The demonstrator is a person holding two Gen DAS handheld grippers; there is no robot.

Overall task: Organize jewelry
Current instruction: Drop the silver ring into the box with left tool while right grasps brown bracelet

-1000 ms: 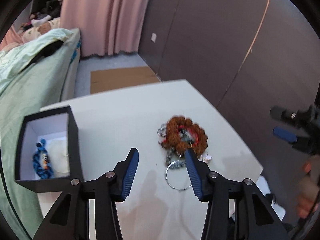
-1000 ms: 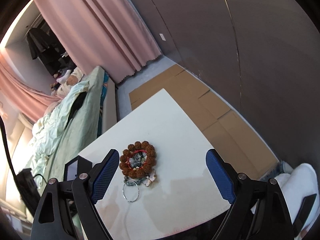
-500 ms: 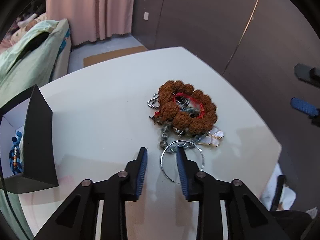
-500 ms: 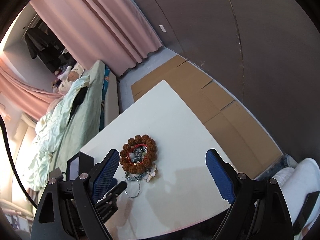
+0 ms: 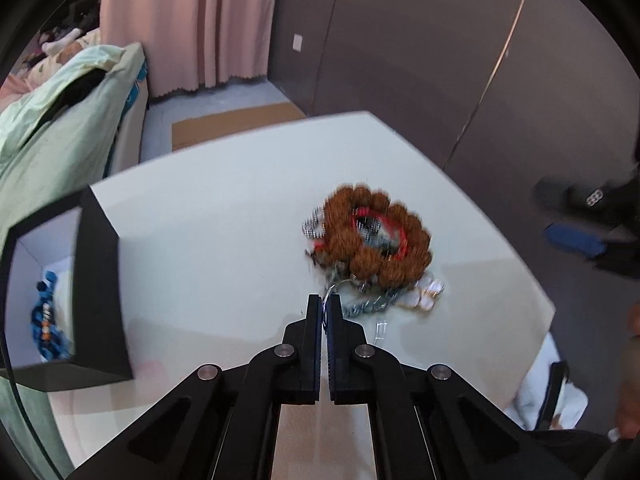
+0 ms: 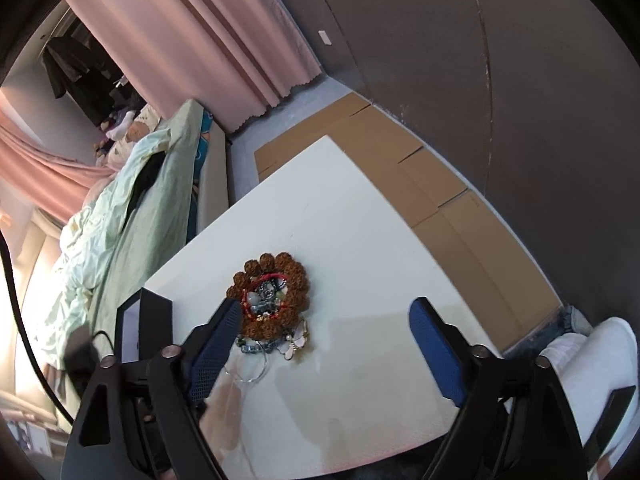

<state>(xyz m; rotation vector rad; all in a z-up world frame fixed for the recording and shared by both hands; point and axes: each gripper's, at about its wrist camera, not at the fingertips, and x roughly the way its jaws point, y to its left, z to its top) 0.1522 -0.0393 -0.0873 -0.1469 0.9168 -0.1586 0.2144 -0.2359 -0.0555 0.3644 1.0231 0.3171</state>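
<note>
A heap of jewelry lies mid-table: a brown bead bracelet (image 5: 376, 236) (image 6: 268, 300) ringing a red cord and silver pieces, a white butterfly pendant (image 5: 428, 294) (image 6: 296, 340) and a thin silver ring (image 6: 250, 372). My left gripper (image 5: 324, 304) is shut on the near rim of that ring (image 5: 334, 289), just in front of the heap. My right gripper (image 6: 324, 306) hovers above the table with its jaws wide and closing, nothing held between them. One of its blue pads (image 5: 572, 240) shows at the right of the left wrist view.
A black box (image 5: 100, 280) (image 6: 154, 320) with a white inside stands at the table's left edge, a blue bead bracelet (image 5: 44, 320) in it. A bed with a green duvet (image 5: 60, 120) lies beyond. Flat cardboard (image 6: 400, 168) covers the floor by the dark wall.
The left gripper's jaws went from half open to shut on the silver ring's rim. The right gripper sank a little toward the table and its jaws narrowed slightly.
</note>
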